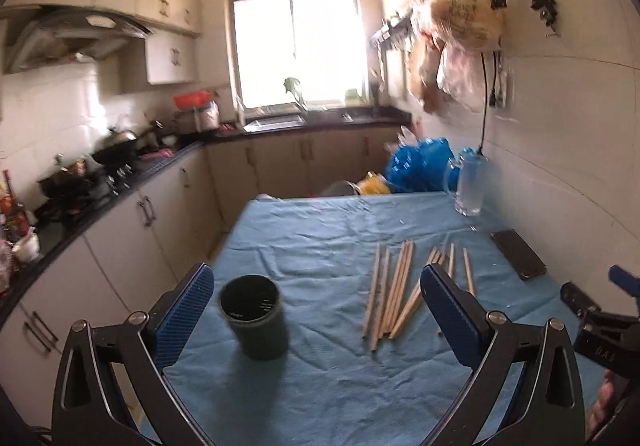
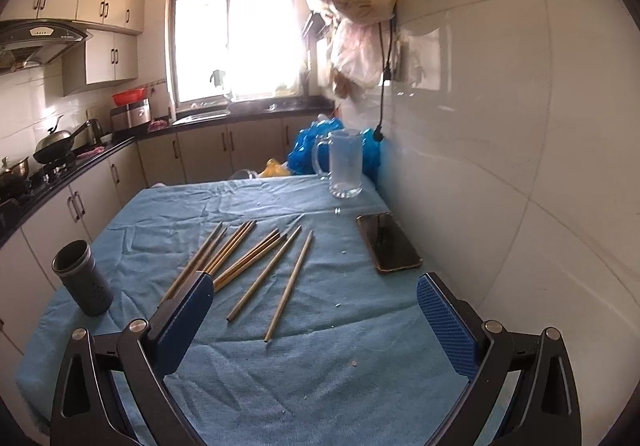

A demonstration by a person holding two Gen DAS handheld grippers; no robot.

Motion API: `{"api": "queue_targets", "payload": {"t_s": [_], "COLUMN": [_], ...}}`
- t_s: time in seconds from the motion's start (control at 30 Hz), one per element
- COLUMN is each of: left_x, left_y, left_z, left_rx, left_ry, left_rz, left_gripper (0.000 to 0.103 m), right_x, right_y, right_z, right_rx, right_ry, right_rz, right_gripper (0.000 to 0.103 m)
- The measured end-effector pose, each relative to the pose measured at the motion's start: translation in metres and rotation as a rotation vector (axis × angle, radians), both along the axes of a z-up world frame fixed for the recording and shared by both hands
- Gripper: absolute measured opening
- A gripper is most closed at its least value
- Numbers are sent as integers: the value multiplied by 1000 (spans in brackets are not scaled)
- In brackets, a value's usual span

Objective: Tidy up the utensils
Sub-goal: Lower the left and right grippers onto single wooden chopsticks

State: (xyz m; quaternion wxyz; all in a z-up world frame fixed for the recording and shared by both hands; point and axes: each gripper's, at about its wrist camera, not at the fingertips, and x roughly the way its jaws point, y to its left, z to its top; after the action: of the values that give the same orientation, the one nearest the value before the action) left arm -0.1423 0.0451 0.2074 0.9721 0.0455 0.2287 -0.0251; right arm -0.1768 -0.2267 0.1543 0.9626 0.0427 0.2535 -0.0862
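Start step, nothing gripped. Left tool [image 1: 316, 302] and right tool [image 2: 314, 304] both gape wide above the bench [image 2: 320, 378]. Chopsticks [image 2: 256, 262] lie scattered mid-frame; dark holder [image 2: 82, 278] stands left. Next: right tool narrows on one stick.

1. My left wrist camera is riding above the near end of the blue-clothed table [image 1: 320, 230], facing along it toward the window [image 1: 296, 42], with the dark cup [image 1: 254, 316] sitting close ahead.
2. My right wrist camera is looking the same way from further right, hugging the tiled wall [image 2: 520, 126].
3. Both are sharing the chopsticks [image 2: 244, 262], cup, phone [image 2: 388, 242] and glass mug [image 2: 345, 164].
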Motion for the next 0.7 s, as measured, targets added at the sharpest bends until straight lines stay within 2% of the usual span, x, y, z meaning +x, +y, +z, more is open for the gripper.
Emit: {"api": "queue_targets", "payload": {"t_s": [0.17, 0.23, 0.3, 0.43, 0.5, 0.6, 0.67, 0.7], "left_x": [55, 79, 107, 157, 180, 217, 236, 243], "left_y": [-18, -27, -37, -56, -62, -67, -70, -71], "left_z": [-5, -12, -22, -47, -65, -103, -127, -136], "left_rx": [-26, -36, -71, -106, -106, -114, -94, -84], "left_ry": [86, 134, 200, 307, 351, 430, 489, 512], "left_rz": [-19, -29, -44, -65, -46, -17, -2, 3], "left_gripper": [103, 103, 101, 82, 78, 69, 55, 52], "right_x": [34, 49, 67, 104, 121, 143, 156, 164], "right_y": [-20, -27, -35, -49, -52, -54, -51, -48], "right_z": [-19, -28, -39, -62, -74, -92, -102, -108], "right_rx": [66, 87, 118, 173, 203, 246, 254, 255], "right_ry": [73, 105, 142, 212, 246, 288, 314, 330], "right_rz": [28, 32, 38, 61, 82, 115, 135, 148], "right_gripper": [102, 100, 94, 80, 72, 69, 63, 62]}}
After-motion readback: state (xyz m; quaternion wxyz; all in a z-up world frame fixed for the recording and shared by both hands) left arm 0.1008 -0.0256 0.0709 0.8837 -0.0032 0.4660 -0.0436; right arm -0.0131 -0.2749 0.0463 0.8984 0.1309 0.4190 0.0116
